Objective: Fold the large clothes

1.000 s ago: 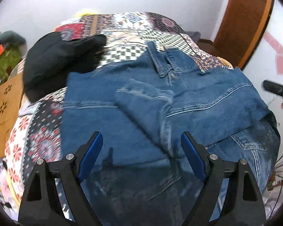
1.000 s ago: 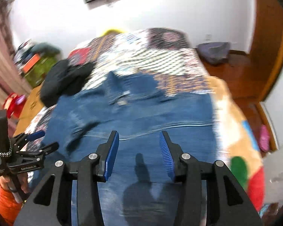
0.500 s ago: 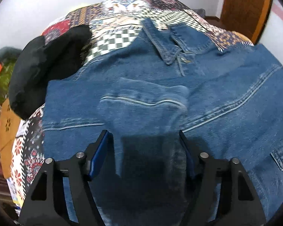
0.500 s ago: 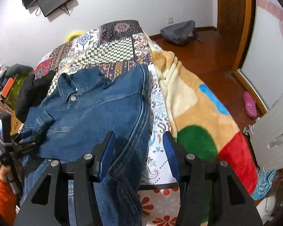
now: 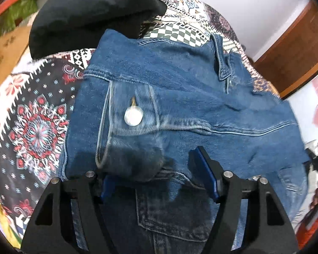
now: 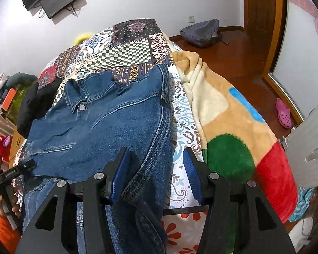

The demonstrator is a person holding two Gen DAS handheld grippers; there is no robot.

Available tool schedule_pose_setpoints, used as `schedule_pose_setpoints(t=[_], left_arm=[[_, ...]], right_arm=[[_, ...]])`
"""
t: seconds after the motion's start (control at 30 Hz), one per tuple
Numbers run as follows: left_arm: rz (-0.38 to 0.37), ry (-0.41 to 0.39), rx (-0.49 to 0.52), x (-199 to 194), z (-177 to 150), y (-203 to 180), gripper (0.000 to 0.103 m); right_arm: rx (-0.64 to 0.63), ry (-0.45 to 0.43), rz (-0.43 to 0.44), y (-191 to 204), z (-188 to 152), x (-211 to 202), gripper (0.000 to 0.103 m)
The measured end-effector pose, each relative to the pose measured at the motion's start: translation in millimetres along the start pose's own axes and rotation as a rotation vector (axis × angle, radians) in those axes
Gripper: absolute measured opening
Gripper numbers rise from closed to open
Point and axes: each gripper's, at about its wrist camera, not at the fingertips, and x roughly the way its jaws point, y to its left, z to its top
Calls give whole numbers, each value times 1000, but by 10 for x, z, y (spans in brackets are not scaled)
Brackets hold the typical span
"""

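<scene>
My left gripper (image 5: pixel 159 175) was closing, denim jacket (image 5: pixel 180 97) cuff (image 5: pixel 125 127) between its jaws. My right gripper (image 6: pixel 152 173) stood part open astride the jacket's side hem.

We have two fisheye views, each looking forward and steeply down along a gripper's two black fingers. The left wrist view sits very close above the denim jacket (image 5: pixel 190 97) on the bed (image 5: pixel 31 114), facing its collar. The right wrist view sits a little farther back at the jacket's right edge, taking in the bed (image 6: pixel 127 50), floor and door. Both views share the denim jacket (image 6: pixel 108 122), the patterned quilt and the black garment (image 5: pixel 89 14).
</scene>
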Motion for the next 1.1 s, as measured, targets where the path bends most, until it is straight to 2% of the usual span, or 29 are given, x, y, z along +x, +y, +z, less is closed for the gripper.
schedule_pose_setpoints(t=[0.07,0.1,0.13,0.2,0.33,0.5,0.6,0.67,0.8,0.87,0.9,0.93,1.0,1.1], left_arm=[[-16,-12,-6,-24,12,-4,61],[-17,-20,-6,-44,25,-16,52],[-10,-30,-2,-74,33,-23,40],[35,-66,30,-153,78,-89,26],[67,-166,114,-436,172,-285,22],[113,-316,184,-837,277,-431,22],[146,-334,181,-833,312,-358,22],[175,-297,167,-700,296,-258,23],[218,-148,141,-263,182,-16,30],[246,-96,136,-111,108,60,39],[268,-78,137,-59,67,85,47],[286,-75,140,-45,31,94,53],[297,-84,150,-90,11,93,58],[284,-85,170,-222,34,90,61]], right_arm=[[5,4,2,-5,11,8,48],[9,6,4,-10,16,2,48],[13,5,5,-15,24,-11,48],[17,-1,3,-12,36,-33,48],[8,-20,-1,23,77,-111,48],[-19,-24,-6,100,81,-115,49],[-32,9,-11,136,41,-16,49],[-37,28,-9,156,11,37,49],[-46,51,-13,174,-60,119,51],[-41,51,-16,164,-67,118,54],[-39,52,-16,160,-66,113,54],[-39,53,-14,159,-66,108,54],[-38,61,-6,146,-40,96,54],[-39,55,0,144,10,63,54]])
